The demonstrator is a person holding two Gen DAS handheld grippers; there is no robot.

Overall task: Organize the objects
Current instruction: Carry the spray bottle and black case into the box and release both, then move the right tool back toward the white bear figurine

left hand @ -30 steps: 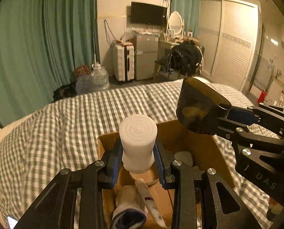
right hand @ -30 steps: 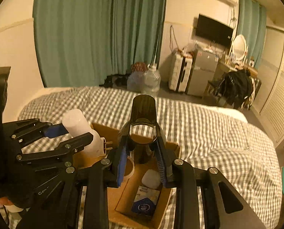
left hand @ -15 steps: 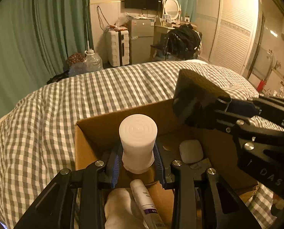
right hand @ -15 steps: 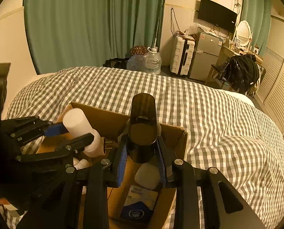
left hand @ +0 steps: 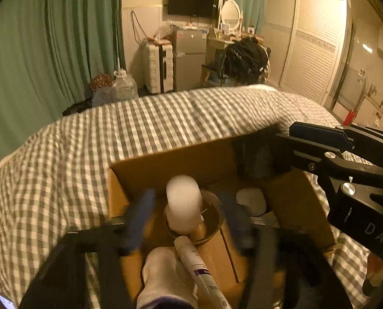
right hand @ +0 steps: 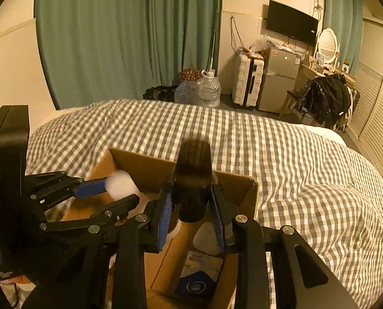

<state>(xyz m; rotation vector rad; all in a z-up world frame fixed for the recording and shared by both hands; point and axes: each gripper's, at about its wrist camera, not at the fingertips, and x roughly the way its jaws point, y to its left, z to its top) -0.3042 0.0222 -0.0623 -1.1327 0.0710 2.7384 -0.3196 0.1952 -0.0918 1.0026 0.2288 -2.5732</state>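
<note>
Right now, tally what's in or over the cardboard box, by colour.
White: 4 (bottle, sock, tube, rounded case)
Dark: 1 (cup)
Blue: 1 (packet)
Brown: 1 (tape ring)
Total: 7

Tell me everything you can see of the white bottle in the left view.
The white bottle is a matte, plastic-looking cylinder with a flat rounded top, slightly blurred. It stands roughly upright inside the cardboard box, its base in a round tape roll. The left gripper is open, blue pads clear of it. A lying tube ends at its base.
</note>
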